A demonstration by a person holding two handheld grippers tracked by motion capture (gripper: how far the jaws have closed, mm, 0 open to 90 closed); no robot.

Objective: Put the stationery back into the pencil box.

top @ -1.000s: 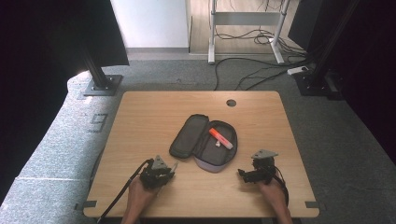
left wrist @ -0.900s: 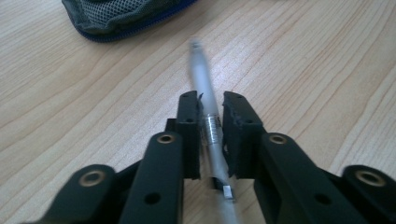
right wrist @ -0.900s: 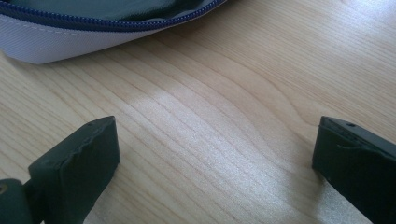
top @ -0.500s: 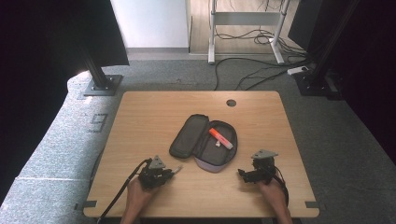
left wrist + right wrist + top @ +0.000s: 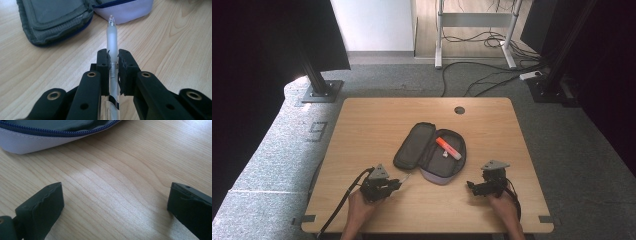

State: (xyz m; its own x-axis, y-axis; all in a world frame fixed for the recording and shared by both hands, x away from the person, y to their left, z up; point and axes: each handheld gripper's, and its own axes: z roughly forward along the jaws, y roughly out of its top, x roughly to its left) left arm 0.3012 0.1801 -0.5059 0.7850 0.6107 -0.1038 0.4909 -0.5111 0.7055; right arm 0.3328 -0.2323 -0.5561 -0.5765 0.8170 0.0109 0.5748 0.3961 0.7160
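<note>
An open grey pencil case [image 5: 430, 151] lies at the middle of the frame in the high view, with an orange marker [image 5: 448, 148] inside its right half. Just below and left of it, the left gripper [image 5: 113, 61] has just been closing its jaws and clenches a frosted pen [image 5: 112, 37], whose tip points at the case's pale edge. At lower right, the right gripper [image 5: 473, 186] rests with jaws spread wide, holding nothing. Around them stretches bare wooden table [image 5: 377, 120]. Grey carpet [image 5: 277, 150], cables and black stands surround it.

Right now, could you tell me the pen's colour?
The pen is frosted translucent white, clearest in the left gripper view.
</note>
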